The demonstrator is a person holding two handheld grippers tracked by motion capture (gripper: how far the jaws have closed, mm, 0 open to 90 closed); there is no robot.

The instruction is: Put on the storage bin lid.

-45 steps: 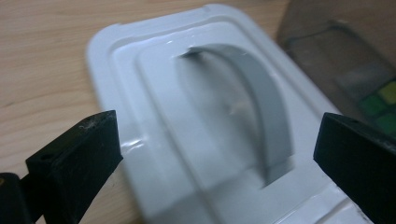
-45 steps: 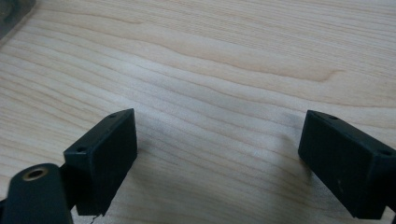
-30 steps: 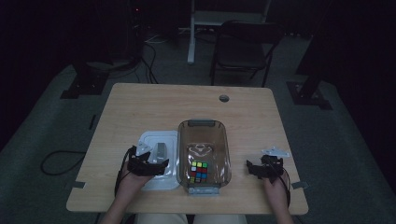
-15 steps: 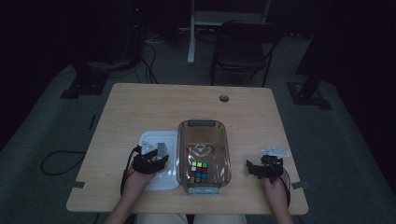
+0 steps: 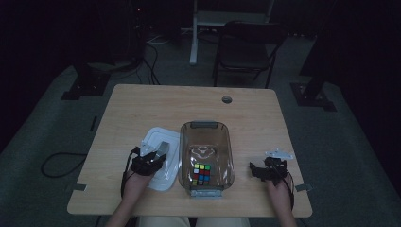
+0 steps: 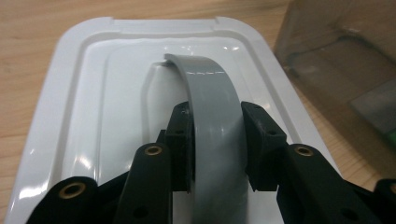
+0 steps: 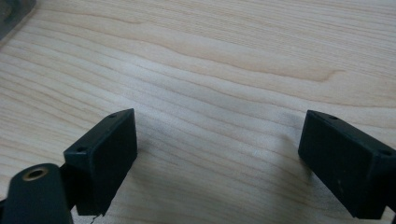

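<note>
Fingers [image 6: 254, 140] of our left gripper [image 6: 215, 140], which have just been closing, now clamp the grey handle [image 6: 212, 107] of the white lid [image 6: 79, 116] lying on the table [image 5: 142, 109] beside the clear container [image 5: 205, 151], while our right gripper [image 7: 217, 158] rests with fingers apart.

A light wooden table [image 5: 142, 109] with rounded corners stands in a dim room; near the middle of its far edge sits a small round grey cable port [image 5: 227, 100]; on the table's near half rests a clear, brownish plastic container [image 5: 206, 137], open on top, its long side running away from the viewer; inside it, toward the near end, lies a multicoloured puzzle cube [image 5: 201, 174]; beyond the table, on a grey carpeted floor [image 5: 359, 142], stands a dark folding chair [image 5: 246, 52]; beside the chair rises a pale desk leg [image 5: 194, 33]; black cables [image 5: 56, 163] trail across the floor to the left.
</note>
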